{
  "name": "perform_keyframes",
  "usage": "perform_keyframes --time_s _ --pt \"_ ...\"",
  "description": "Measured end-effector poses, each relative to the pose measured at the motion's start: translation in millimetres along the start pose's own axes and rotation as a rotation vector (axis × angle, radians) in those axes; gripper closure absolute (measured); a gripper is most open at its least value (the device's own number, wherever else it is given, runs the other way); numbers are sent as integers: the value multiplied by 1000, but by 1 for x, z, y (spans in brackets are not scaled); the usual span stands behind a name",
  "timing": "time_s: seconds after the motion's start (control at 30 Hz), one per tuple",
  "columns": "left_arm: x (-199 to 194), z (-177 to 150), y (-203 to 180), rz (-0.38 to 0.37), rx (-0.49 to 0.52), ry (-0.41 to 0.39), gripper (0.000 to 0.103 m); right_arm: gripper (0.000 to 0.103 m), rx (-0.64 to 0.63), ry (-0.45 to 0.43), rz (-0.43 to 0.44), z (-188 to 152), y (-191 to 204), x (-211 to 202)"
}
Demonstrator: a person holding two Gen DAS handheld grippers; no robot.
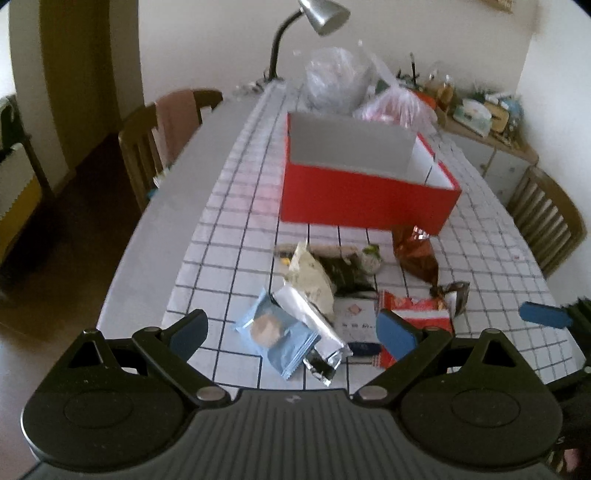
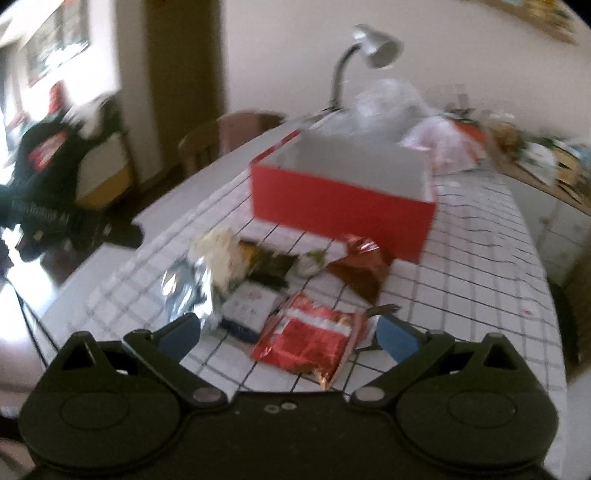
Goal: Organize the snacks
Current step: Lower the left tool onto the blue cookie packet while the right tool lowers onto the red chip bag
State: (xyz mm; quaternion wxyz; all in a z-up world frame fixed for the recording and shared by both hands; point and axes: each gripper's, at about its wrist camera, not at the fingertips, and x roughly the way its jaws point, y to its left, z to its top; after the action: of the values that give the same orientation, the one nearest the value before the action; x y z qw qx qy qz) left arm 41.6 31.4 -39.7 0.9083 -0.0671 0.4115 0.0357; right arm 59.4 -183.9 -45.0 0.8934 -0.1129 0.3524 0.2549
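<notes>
A red box [image 1: 365,195] with a white inside stands open on the checked tablecloth; it also shows in the right wrist view as the red box [image 2: 340,206]. In front of it lies a heap of snack packets: a light blue packet [image 1: 275,338], a silver packet [image 1: 314,321], a cream packet [image 1: 310,277], a brown foil bag [image 1: 415,254] and a red packet [image 2: 310,341]. My left gripper [image 1: 291,332] hovers open over the blue and silver packets, holding nothing. My right gripper [image 2: 288,338] is open above the red packet, also holding nothing.
A desk lamp [image 1: 314,22] and plastic bags [image 1: 340,81] stand behind the box. Wooden chairs [image 1: 162,140] line the table's left side, another chair [image 1: 546,221] the right. A cluttered cabinet [image 1: 487,122] sits at the far right. The right gripper's blue pad [image 1: 543,314] shows at the edge.
</notes>
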Motion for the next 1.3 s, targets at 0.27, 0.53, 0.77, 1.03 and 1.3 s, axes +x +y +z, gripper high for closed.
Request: perform_keyframes --time_s 0.27,0.53,0.77,1.03,1.3 --pt "53 -3 10 -1 -42 126 6 3 -184 105 100 -4 -11 51" --pt "87 -4 37 36 -186 226 8 5 -373 195 160 -1 -18 99" --pt "108 -4 60 28 -353 303 10 5 -480 234 190 -4 -18 124" --pt "127 3 66 6 -455 339 10 8 -539 259 215 -2 -19 141" --pt "144 3 73 -8 -551 376 17 17 -295 250 135 7 -33 146"
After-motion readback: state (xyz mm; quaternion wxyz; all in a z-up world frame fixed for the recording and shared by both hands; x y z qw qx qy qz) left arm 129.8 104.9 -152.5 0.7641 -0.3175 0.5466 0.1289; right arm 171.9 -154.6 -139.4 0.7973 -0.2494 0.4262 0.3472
